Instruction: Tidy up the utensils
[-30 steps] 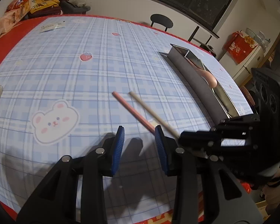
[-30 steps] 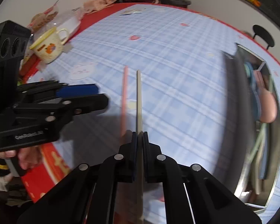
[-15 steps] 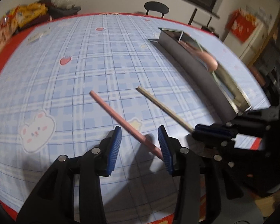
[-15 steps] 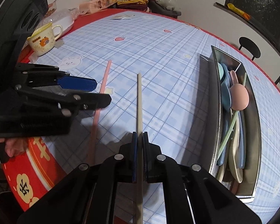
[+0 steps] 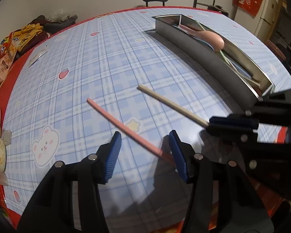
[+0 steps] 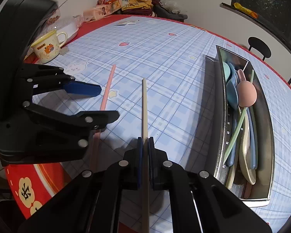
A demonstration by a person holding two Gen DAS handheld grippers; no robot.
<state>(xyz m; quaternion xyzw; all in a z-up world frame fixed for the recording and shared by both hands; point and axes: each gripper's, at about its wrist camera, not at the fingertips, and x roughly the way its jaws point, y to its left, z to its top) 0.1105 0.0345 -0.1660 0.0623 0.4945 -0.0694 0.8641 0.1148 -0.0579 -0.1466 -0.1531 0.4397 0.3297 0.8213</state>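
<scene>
Left gripper (image 5: 145, 153) jaws just widened; pink chopstick (image 5: 124, 128), earlier beside the right pad, now lying between pads, ungripped, near right pad (image 5: 177, 155).

- Your left gripper (image 5: 145, 153): matte black plastic frame, two angular fingers, each faced with a ribbed blue pad (image 5: 112, 155).
- Round silver screw heads (image 5: 92, 157) sit at its finger joints, two per side in the left wrist view.
- From the right wrist view the left gripper (image 6: 98, 103) carries a large black boxy housing (image 6: 19, 29) with rounded corners behind the fingers.
- Your right gripper (image 6: 145, 155): same black frame, dark blue ribbed pads, four silver screws (image 6: 123, 163) across the linkage.
- Seen from the left wrist view, the right gripper (image 5: 219, 125) shows a blue pad on black linkage bars with small silver fasteners.
</scene>
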